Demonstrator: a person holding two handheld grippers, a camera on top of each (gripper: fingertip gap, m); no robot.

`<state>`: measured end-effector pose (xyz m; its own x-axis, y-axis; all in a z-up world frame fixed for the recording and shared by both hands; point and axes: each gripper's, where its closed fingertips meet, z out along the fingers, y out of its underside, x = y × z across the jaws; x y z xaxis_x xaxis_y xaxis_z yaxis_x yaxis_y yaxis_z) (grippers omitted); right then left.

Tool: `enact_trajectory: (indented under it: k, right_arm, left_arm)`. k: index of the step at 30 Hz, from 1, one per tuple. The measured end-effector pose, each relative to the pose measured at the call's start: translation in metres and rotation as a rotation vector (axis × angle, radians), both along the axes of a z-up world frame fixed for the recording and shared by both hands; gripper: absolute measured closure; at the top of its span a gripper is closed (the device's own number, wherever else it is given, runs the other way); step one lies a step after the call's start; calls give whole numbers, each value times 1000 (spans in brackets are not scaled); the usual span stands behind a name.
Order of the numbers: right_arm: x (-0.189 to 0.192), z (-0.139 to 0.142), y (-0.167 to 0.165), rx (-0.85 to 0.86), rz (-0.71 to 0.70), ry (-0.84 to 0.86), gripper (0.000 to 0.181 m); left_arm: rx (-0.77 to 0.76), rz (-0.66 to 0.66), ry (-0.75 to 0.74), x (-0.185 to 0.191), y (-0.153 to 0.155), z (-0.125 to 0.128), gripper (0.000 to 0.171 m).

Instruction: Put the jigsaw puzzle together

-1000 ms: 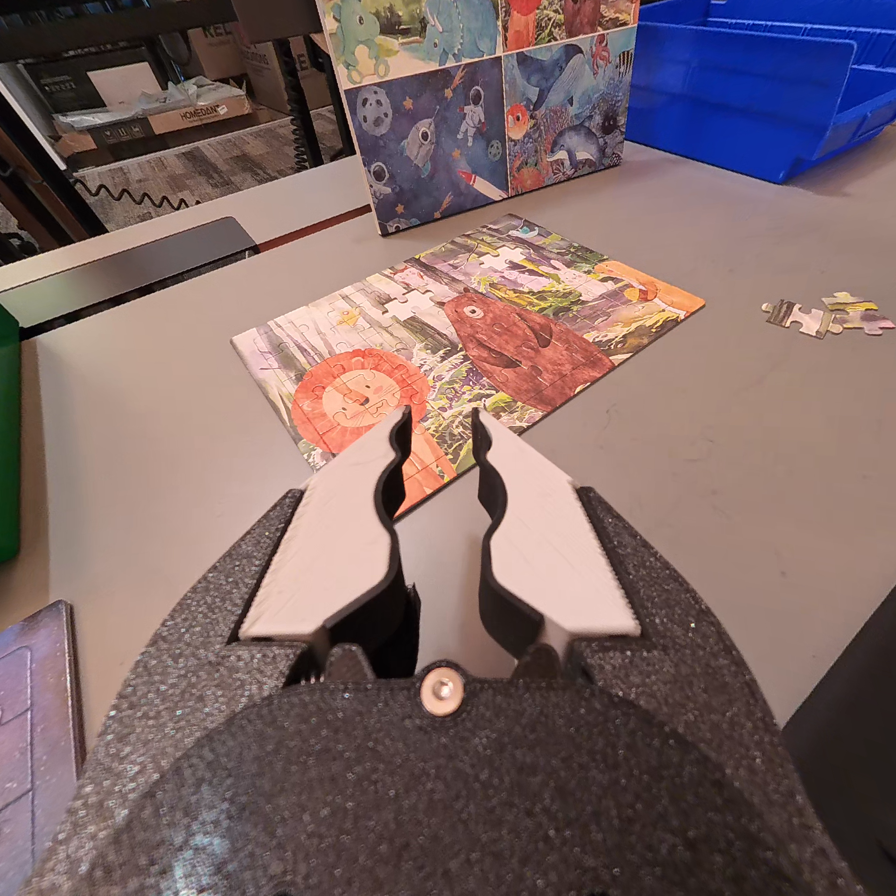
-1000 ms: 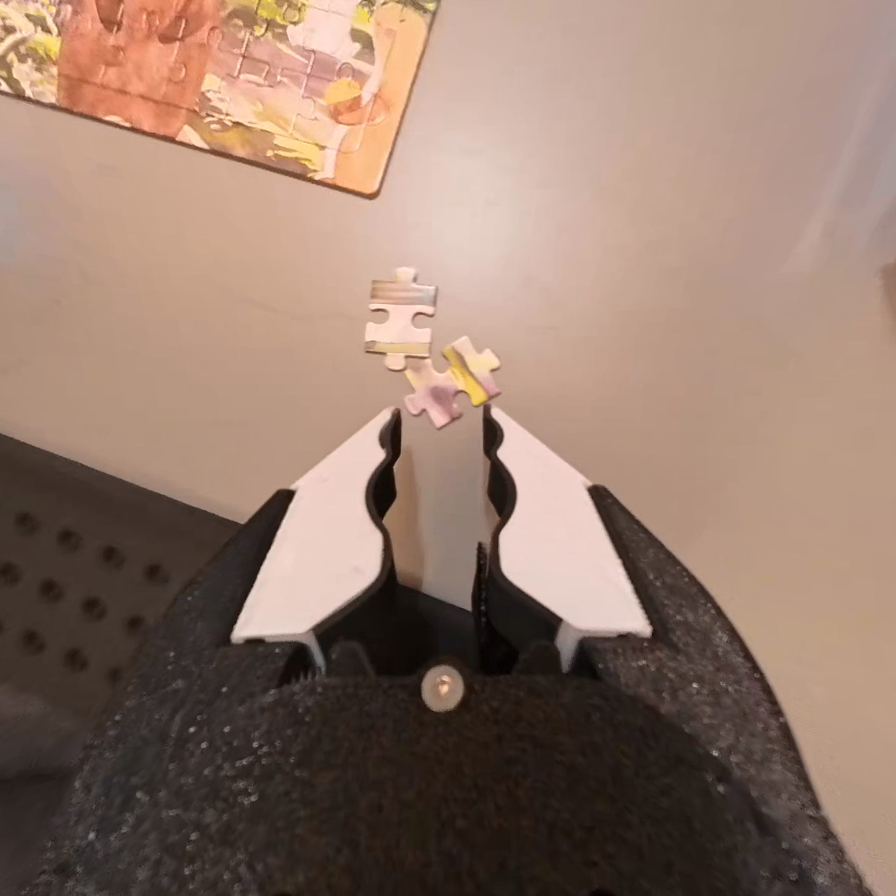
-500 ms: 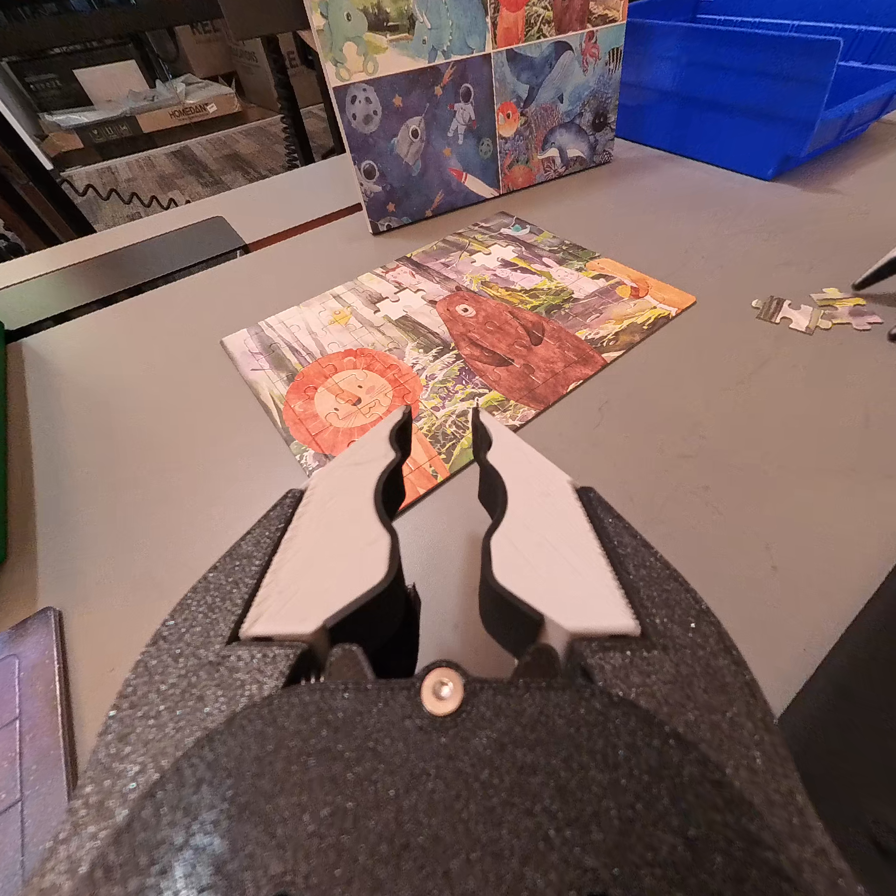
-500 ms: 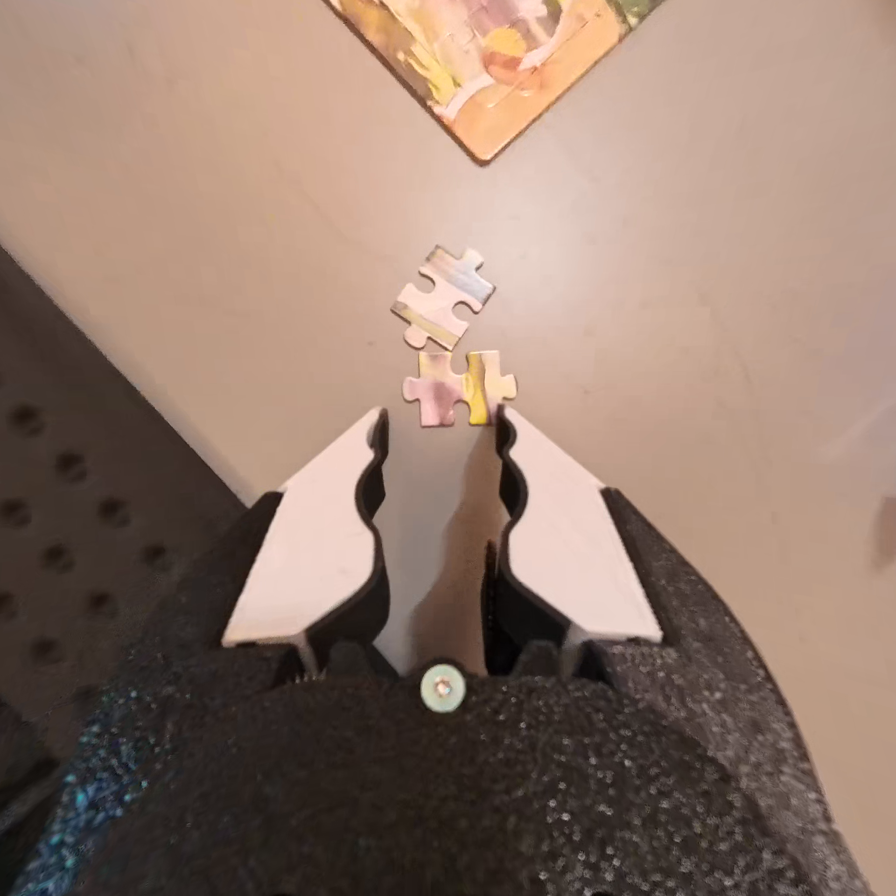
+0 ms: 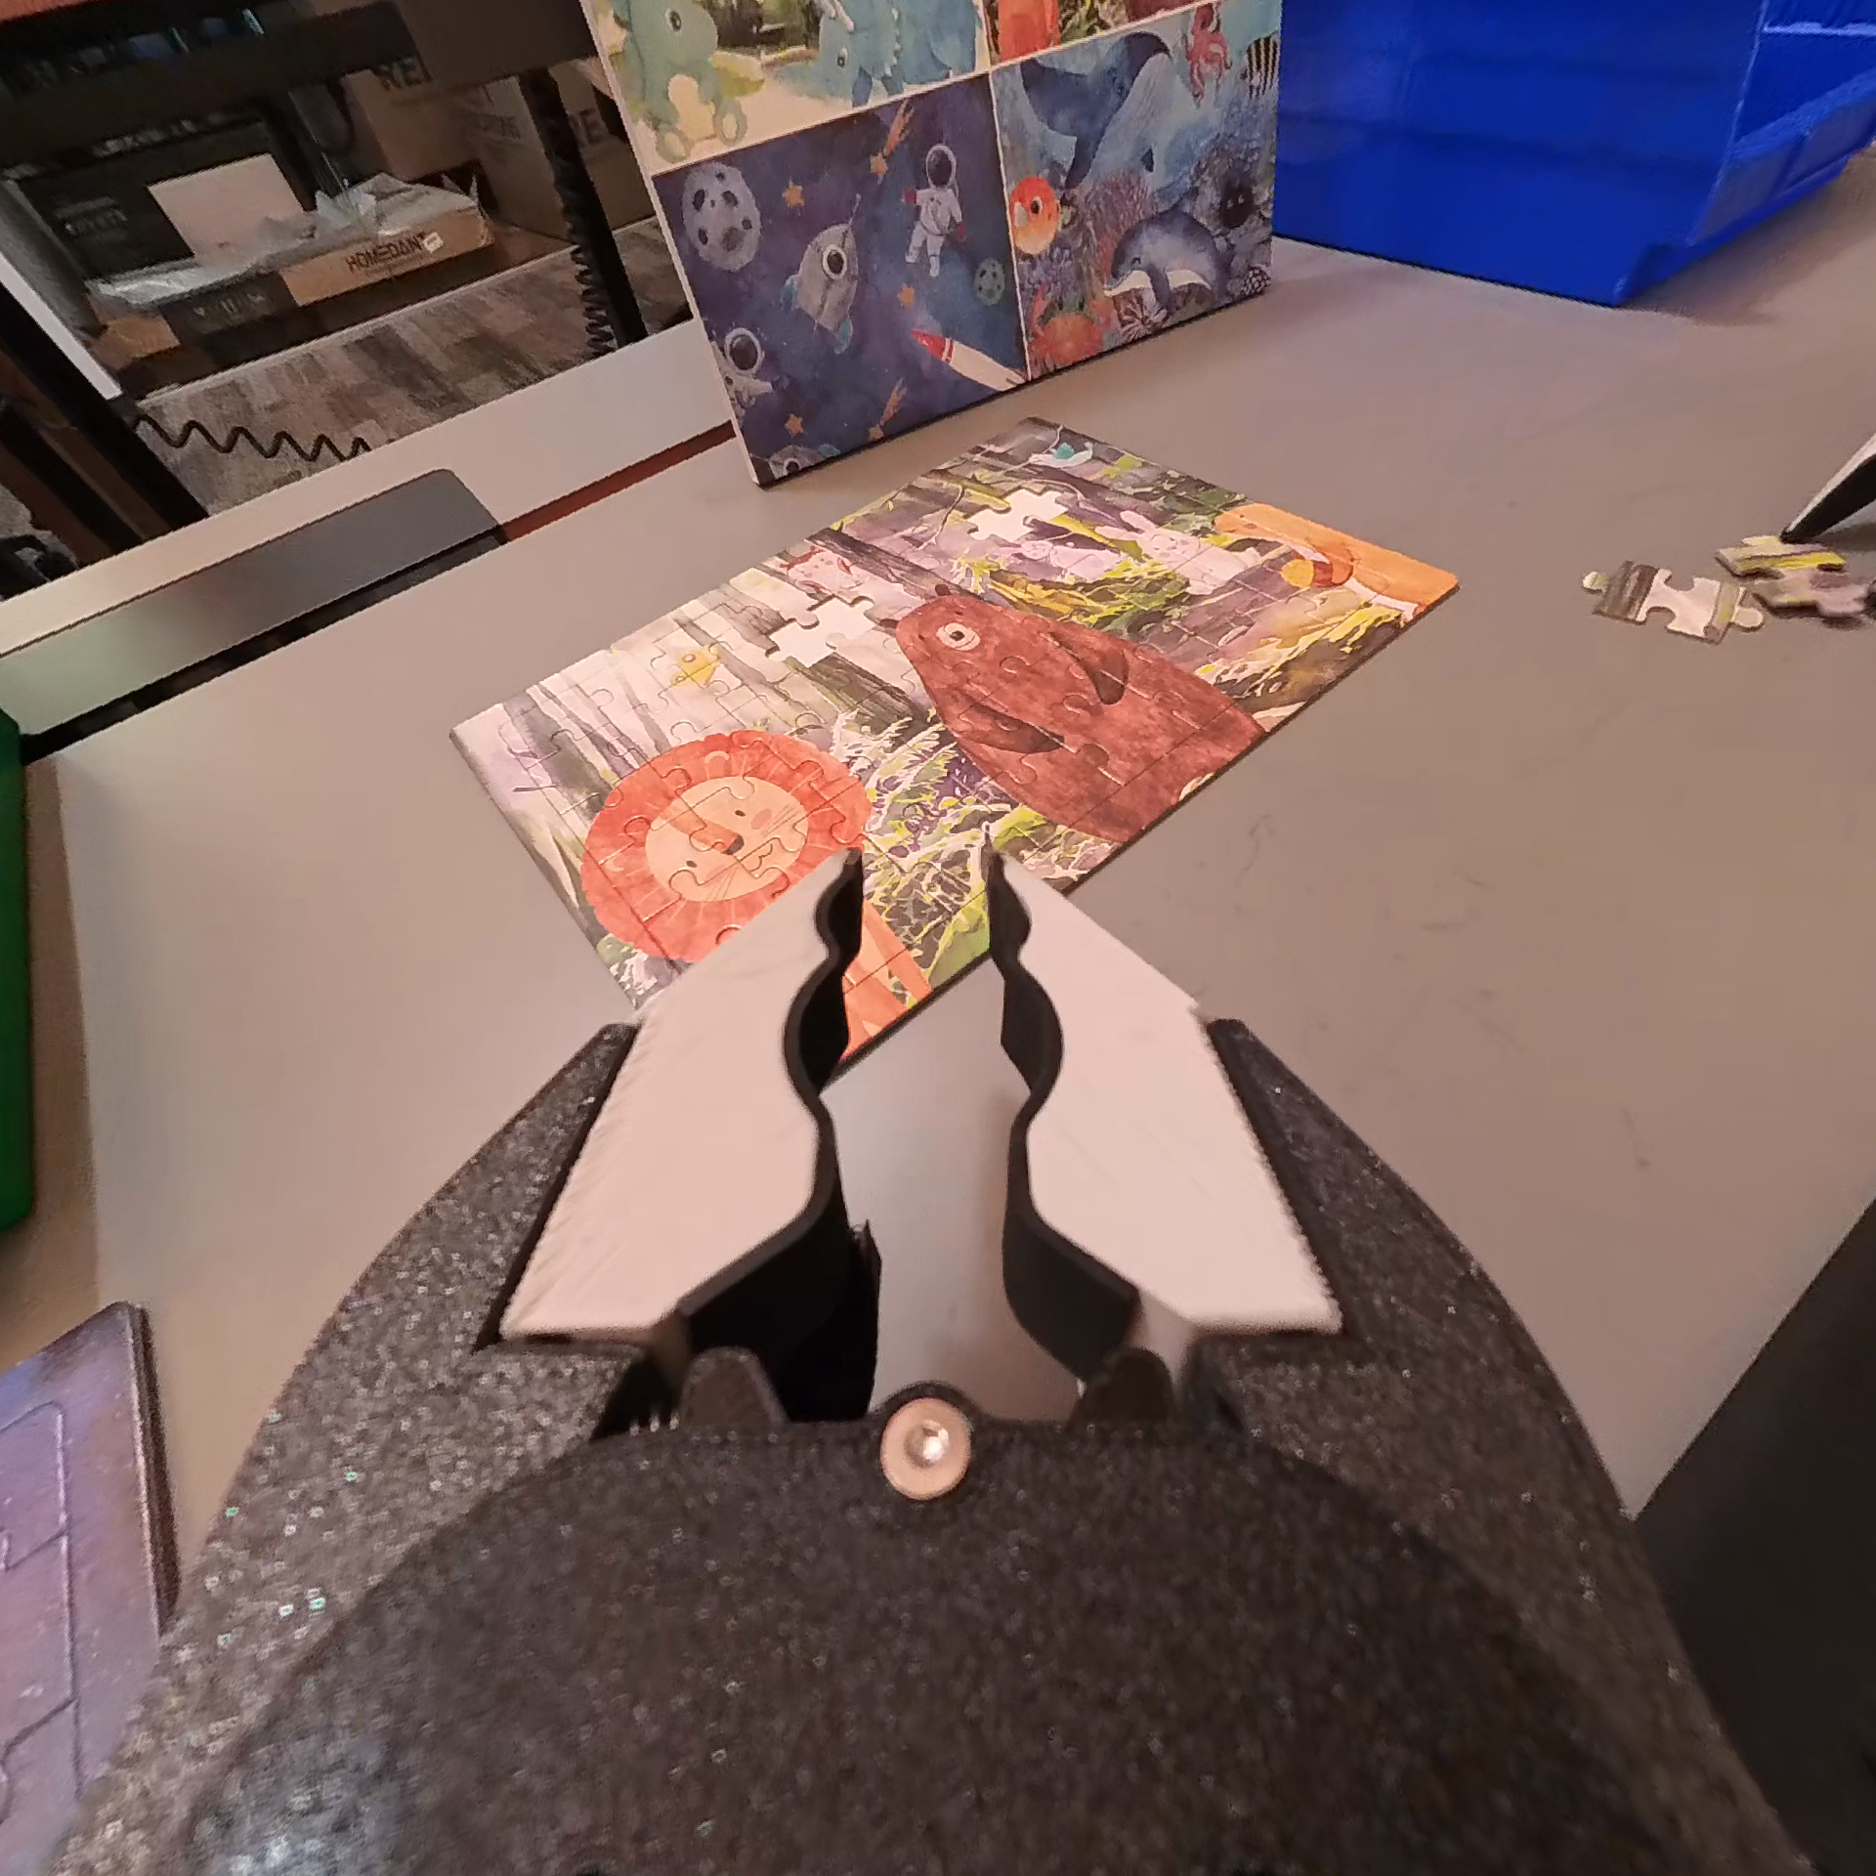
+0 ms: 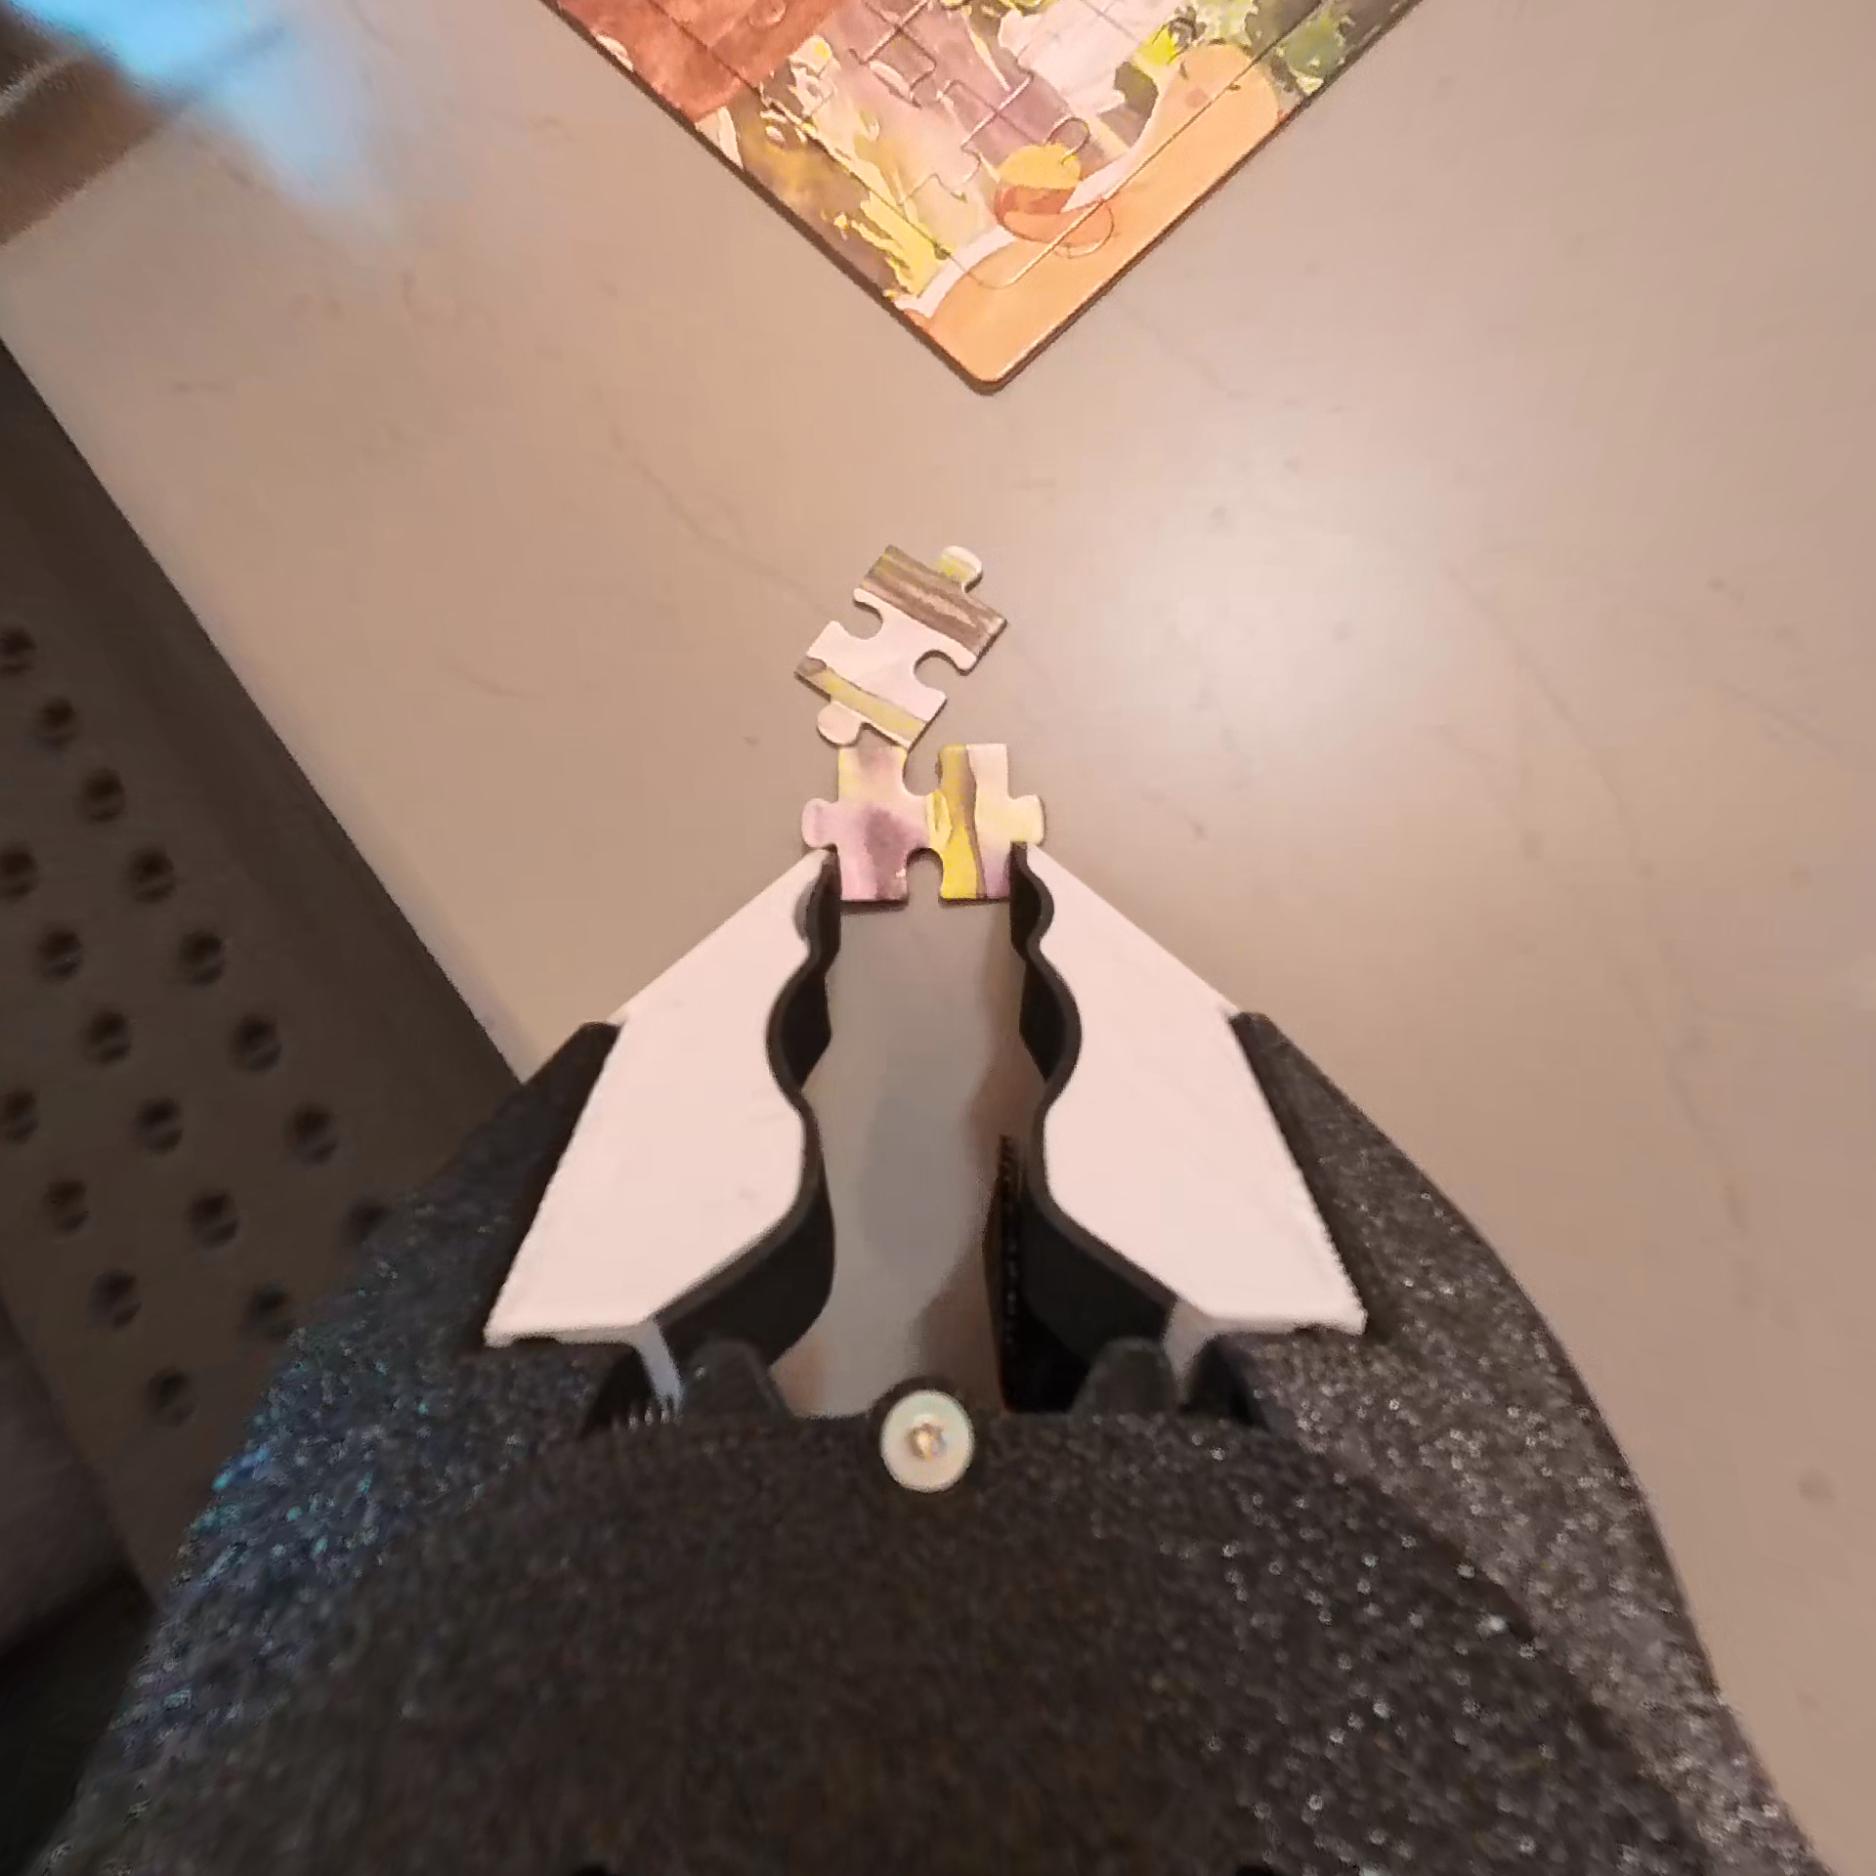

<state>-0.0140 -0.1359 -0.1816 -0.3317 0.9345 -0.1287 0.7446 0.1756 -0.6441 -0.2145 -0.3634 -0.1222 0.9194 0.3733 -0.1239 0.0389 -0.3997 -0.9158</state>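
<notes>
Your left gripper (image 5: 922,871) hangs over the near corner of the puzzle (image 5: 954,700), and its fingers are apart with nothing between them. The puzzle lies flat on the grey worktop (image 5: 1421,1015). It shows an orange lion (image 5: 726,838) and a brown bear (image 5: 1066,711). Two white gaps (image 5: 827,634) show in the top part of the puzzle where pieces are missing. A picture box (image 5: 964,223) stands upright just behind the puzzle. A blue bin (image 5: 1563,132) sits to the right of the box.

Your right gripper (image 6: 922,875) is low over the worktop, well to the right of the puzzle. Its fingers are apart, one on each side of a small pair (image 6: 922,827) of pieces. One half of the pair is purple and the other is yellow. The fingertips (image 6: 812,873) are right beside the edges of the pair, but you cannot tell if they touch it. The pair lies flat on the worktop.

A grey piece (image 6: 903,645) lies just past the pair, with its lower tab right at the pair's top edge. The corner of the puzzle is farther on, apart from these loose pieces. A dark panel with holes (image 6: 132,1015) runs along the left edge of the worktop in the right wrist view.
</notes>
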Motion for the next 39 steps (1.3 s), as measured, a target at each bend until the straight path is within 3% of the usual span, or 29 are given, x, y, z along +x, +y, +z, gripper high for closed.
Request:
enact_trajectory:
  k: [8, 12, 15, 19, 23, 26, 31, 34, 35, 38, 39]
  right_arm:
    - [-1, 2, -1, 135, -46, -18, 149]
    - [-12, 28, -1, 166, -130, 35, 149]
    - [-43, 59, -3, 178, -223, 131, 148]
    - [-123, 79, -12, 148, -376, 207, 148]
    - [-205, 61, -7, 104, -507, 161, 148]
    - [-241, 38, -6, 67, -571, 83, 148]
    - [-251, 15, -3, 76, -623, 7, 148]
    - [-255, 9, -13, -21, -618, -13, 150]
    - [-255, 8, -16, -48, -618, -16, 143]
    - [-248, 20, -4, -66, -630, 27, 142]
    - [-246, 29, 1, -68, -613, 54, 152]
  left_arm:
    - [23, 6, -11, -1, -1, 3, 148]
    - [26, 5, -15, -1, -1, 4, 148]
    - [24, 3, -18, -1, -1, 3, 148]
    - [27, 1, -21, 0, 0, 3, 148]
    - [52, 2, -23, 0, -1, 8, 148]
    - [77, 0, -40, -1, -3, 11, 148]
    - [66, 1, -29, -1, -4, 10, 148]
    - [57, -11, -21, 1, -2, 9, 148]
    - [57, -15, -24, 2, -1, 9, 148]
    - [59, -13, -30, 1, -2, 9, 148]
    - [61, -13, -32, 1, -2, 9, 148]
